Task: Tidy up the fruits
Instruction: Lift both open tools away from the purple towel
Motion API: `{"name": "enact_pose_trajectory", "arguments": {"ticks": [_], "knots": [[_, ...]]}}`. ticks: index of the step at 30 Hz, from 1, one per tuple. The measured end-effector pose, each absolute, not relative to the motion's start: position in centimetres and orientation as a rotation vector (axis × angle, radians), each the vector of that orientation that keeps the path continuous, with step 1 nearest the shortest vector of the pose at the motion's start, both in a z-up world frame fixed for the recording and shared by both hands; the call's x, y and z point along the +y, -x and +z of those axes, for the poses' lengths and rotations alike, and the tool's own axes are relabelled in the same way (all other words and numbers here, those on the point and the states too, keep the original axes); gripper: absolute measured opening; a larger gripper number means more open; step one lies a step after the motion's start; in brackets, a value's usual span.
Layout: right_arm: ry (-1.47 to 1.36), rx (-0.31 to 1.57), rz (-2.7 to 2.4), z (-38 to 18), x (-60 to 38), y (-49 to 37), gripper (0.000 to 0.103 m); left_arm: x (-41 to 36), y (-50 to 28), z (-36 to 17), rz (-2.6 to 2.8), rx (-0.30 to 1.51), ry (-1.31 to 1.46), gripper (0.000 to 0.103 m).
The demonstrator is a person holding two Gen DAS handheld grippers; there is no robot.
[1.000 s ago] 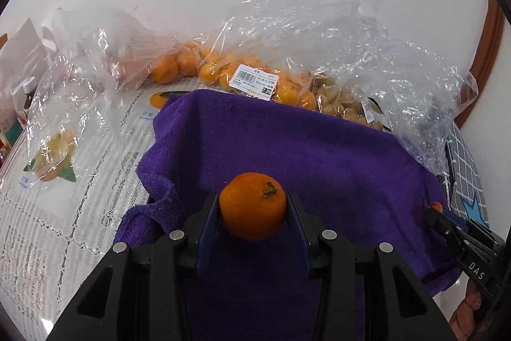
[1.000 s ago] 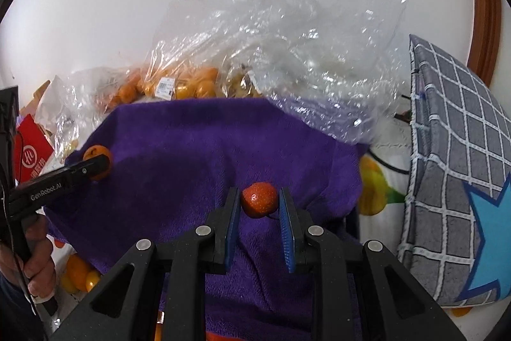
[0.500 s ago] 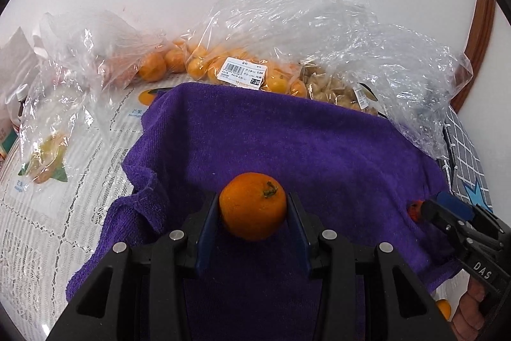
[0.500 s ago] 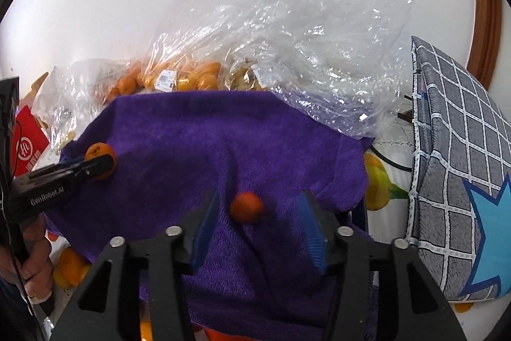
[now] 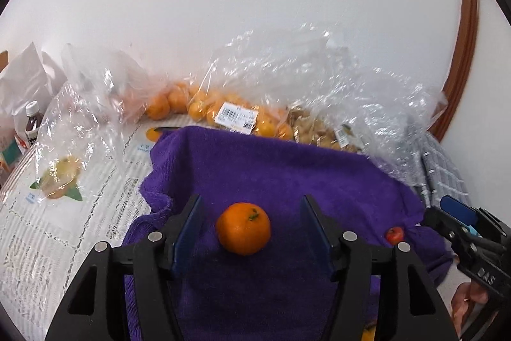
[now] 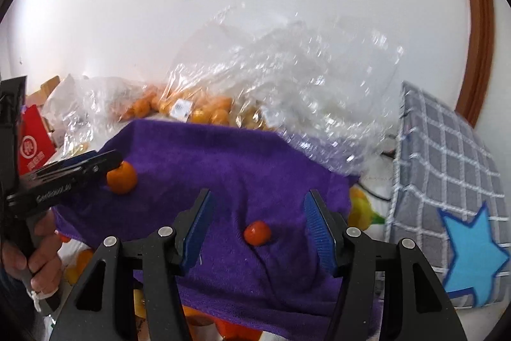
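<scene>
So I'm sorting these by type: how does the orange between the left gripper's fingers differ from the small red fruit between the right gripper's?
The orange is clearly larger than the small red fruit. The orange is orange with a green stem showing on top; the red fruit is red-orange, with no stem visible. Both lie loose on the purple towel, each between open jaws that touch neither.

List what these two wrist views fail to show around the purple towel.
- Left wrist: label print too small.
- Left wrist: pale fruit blurred behind plastic bag.
- Right wrist: fruit below towel edge, partly hidden by hand.
- Right wrist: cushion cut off at the edge.
</scene>
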State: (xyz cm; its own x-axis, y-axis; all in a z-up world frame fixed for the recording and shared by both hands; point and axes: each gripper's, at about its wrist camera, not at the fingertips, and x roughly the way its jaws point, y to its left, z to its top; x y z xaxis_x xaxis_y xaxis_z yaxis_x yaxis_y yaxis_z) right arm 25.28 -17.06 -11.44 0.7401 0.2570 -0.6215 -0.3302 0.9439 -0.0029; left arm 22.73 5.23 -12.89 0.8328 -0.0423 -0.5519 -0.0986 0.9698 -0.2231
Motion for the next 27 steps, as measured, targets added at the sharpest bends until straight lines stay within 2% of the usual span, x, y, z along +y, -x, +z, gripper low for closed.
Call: {"name": "enact_pose_trajectory", "arguments": {"ticks": [5, 11, 20, 27], "knots": [[0.086, 0.674, 0.288, -9.6, -17.4, -23.3, 0.059, 5.7, -19.1, -12.5, 0.018, 0.541, 0.293, 0.060], [0.124, 0.706, 0.273, -10.0, -18.1, -18.7, 0.059, 6.2, -14.7, -12.5, 0.037, 0.520, 0.283, 0.061], [0.093, 0.745, 0.293, -11.9, -18.9, -13.0, 0.059, 7.8, -11.2, -14.3, 0.091, 0.609, 0.330, 0.061], [0.007, 0.792, 0.329, -13.2, -19.0, -12.6, 0.059, 8.5, -9.0, -14.8, 0.116, 0.630, 0.355, 0.061]]}}
